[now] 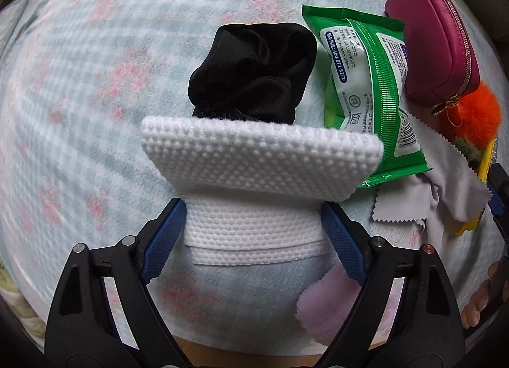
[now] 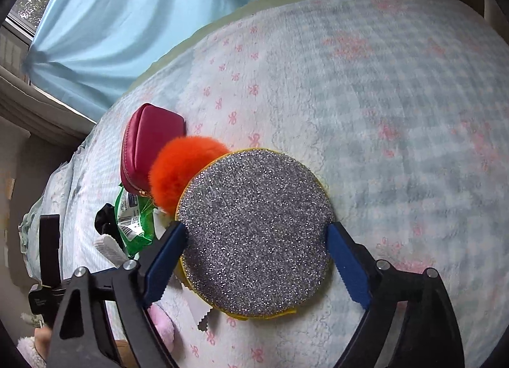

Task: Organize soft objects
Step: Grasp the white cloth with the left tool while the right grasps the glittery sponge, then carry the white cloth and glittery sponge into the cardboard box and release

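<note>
Here we count one of each soft thing on the bedspread (image 1: pixel 79 88). Taking the green wipes packet (image 1: pixel 366 88) as our landmark: one black cloth bundle (image 1: pixel 254 72) lies just beside it, one magenta pouch (image 1: pixel 435 43) touches its other side, one orange pompom (image 1: pixel 474 107) sits beyond, and one grey serrated cloth (image 1: pixel 445 183) pokes from under it. Our left gripper (image 1: pixel 253 224) clamps one folded white towel (image 1: pixel 254 158). Our right gripper (image 2: pixel 256 247) squeezes one round glittery scouring pad (image 2: pixel 254 224) against the pompom.
</note>
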Demonstrator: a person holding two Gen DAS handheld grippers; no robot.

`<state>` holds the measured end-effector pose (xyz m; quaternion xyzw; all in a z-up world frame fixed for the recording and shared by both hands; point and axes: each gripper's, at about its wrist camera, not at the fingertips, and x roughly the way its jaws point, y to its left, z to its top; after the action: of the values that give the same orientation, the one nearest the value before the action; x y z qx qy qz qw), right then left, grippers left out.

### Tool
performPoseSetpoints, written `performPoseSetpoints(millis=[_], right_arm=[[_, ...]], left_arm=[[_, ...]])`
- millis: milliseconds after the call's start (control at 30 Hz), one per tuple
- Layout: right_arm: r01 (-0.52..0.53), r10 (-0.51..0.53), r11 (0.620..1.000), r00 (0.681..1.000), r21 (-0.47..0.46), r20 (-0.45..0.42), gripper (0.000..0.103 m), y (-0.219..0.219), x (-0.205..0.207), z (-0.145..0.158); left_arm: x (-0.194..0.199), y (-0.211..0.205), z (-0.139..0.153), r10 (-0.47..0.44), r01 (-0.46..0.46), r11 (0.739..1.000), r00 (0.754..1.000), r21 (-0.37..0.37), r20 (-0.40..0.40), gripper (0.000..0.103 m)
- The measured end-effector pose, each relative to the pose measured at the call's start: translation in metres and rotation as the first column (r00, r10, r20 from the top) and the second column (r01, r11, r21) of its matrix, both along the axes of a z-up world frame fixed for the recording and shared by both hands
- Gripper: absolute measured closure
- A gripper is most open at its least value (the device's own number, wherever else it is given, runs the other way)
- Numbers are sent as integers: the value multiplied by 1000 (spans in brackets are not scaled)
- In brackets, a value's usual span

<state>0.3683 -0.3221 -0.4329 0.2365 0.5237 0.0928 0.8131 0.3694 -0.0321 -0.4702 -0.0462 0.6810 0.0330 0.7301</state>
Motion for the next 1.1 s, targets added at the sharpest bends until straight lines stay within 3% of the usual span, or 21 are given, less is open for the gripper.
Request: performPoseSetpoints(millis=[100, 200, 300, 367, 433, 533, 867, 1100], right_arm=[[-22, 22, 1000, 1000, -16, -4, 27, 5, 1, 0], [-39, 39, 997, 999, -62, -10, 35, 12, 2, -2], [-38, 37, 995, 999, -93, -13, 50, 13, 1, -3], [-25, 24, 996, 1000, -82, -17, 60, 8, -1, -3], [-10, 8, 997, 1000, -73, -24, 65, 4, -2, -3], [11, -12, 998, 1000, -63, -27, 69, -2, -4, 1], [44, -43, 997, 999, -66, 26, 70, -12, -23, 34], [53, -45, 995, 994, -82, 98, 70, -11, -45, 81]], left_arm=[[2, 1, -6, 8, -8, 1000, 1000, -5, 3, 19], [3, -1, -8, -1, 2, 1000, 1000, -3, 15, 30], [3, -7, -1, -10, 10, 1000, 999, -8, 32, 48], [2, -8, 3, -11, 12, 1000, 999, -18, 44, 69], [3, -9, 7, -10, 12, 999, 999, -30, 53, 81], [2, -8, 17, -5, 7, 999, 999, -45, 54, 90], [-21, -18, 60, 0, 8, 997, 993, -71, 115, 93], [-49, -10, 119, -1, 21, 995, 980, -100, 197, 93]])
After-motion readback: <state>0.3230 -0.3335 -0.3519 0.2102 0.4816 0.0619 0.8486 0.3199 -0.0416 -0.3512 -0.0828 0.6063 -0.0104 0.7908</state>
